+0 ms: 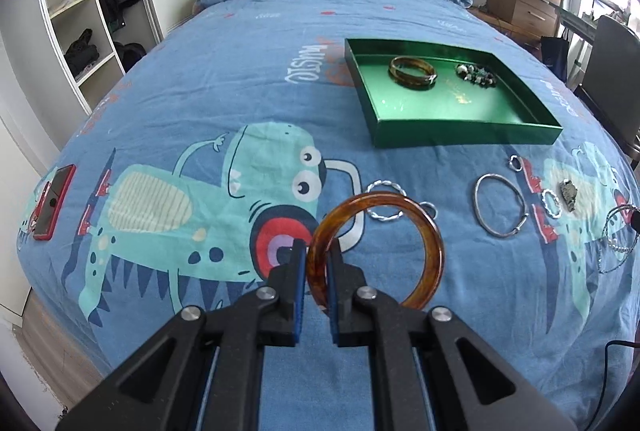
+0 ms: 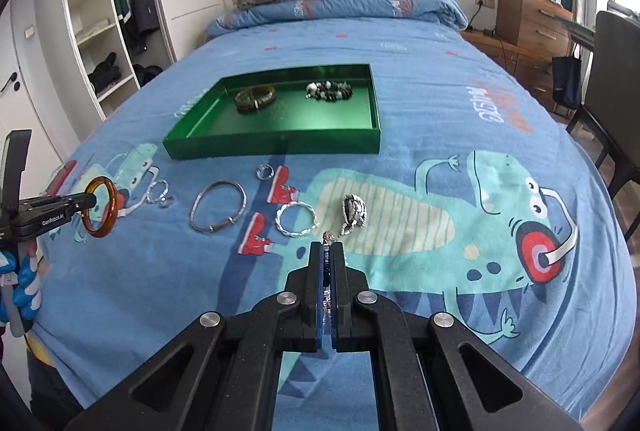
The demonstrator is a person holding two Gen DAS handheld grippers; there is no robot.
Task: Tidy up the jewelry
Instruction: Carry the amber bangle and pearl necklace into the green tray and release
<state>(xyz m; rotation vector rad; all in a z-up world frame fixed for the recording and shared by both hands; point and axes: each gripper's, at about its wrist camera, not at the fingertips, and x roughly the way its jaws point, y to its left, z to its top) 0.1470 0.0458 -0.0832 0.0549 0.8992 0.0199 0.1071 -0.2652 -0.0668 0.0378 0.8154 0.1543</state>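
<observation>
- Left wrist view: the left gripper (image 1: 317, 255) has its fingers pinching the rim of an amber bangle (image 1: 376, 249), which stands upright above the blue bedspread (image 1: 224, 79).
- Farther up the bed is the green tray (image 1: 460, 133), with a brown bangle (image 1: 413, 72) and a dark beaded bracelet (image 1: 476, 74) already lying in it.
- Loose on the bedspread in front of the tray: a twisted silver ring bangle (image 1: 385, 200), a plain silver bangle (image 1: 500, 205) and a small ring (image 1: 516, 163). A red phone (image 1: 54, 201) lies way off at the left edge.
- Right wrist view: the right gripper (image 2: 329, 255) has its fingers pressed together on a thin silver chain (image 2: 328, 237), the end poking out past the tips.
- Just beyond it lie a watch (image 2: 354, 211) and another twisted silver bangle (image 2: 296, 219). The left gripper with the amber bangle shows at far left.
</observation>
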